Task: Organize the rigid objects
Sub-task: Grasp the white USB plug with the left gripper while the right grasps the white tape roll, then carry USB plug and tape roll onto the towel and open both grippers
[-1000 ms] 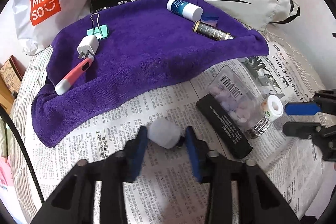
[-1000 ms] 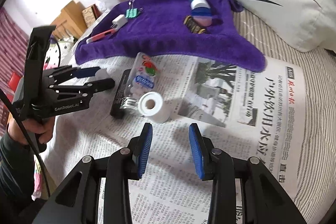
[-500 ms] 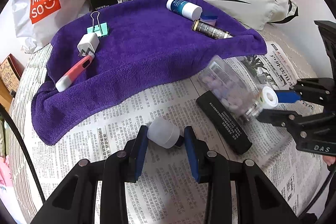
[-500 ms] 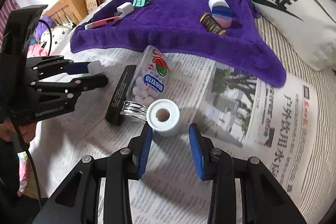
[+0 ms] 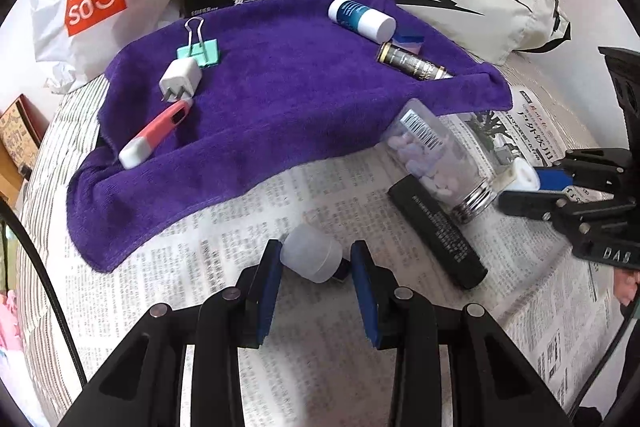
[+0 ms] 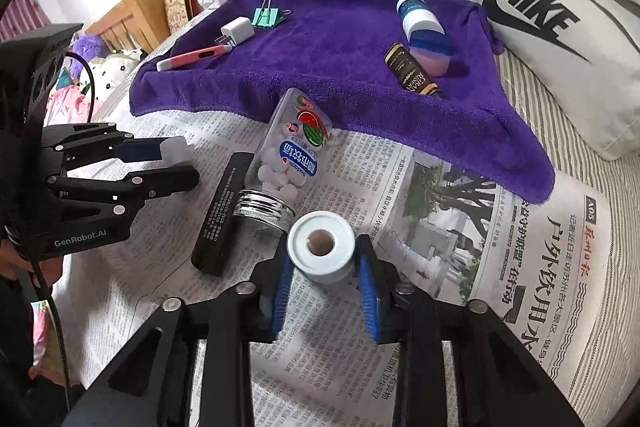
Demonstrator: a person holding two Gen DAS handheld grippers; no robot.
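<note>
On the newspaper [image 6: 520,267] beside the candy bottle [image 6: 288,163]: right gripper [image 6: 322,267] closing its fingers around the white tape roll [image 6: 321,245], left gripper [image 5: 316,267] clenched on a translucent cap [image 5: 311,254]; pick-up step, next likely a lift toward the purple towel [image 6: 340,67].

Towel [image 6: 340,67] lies behind the newspaper [image 6: 460,227]; pill bottle [image 6: 288,155] lies on the newspaper, beside the tape roll [image 6: 320,247]

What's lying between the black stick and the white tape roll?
The clear candy bottle lies between the black stick and white tape roll, seen best from the right wrist.
</note>
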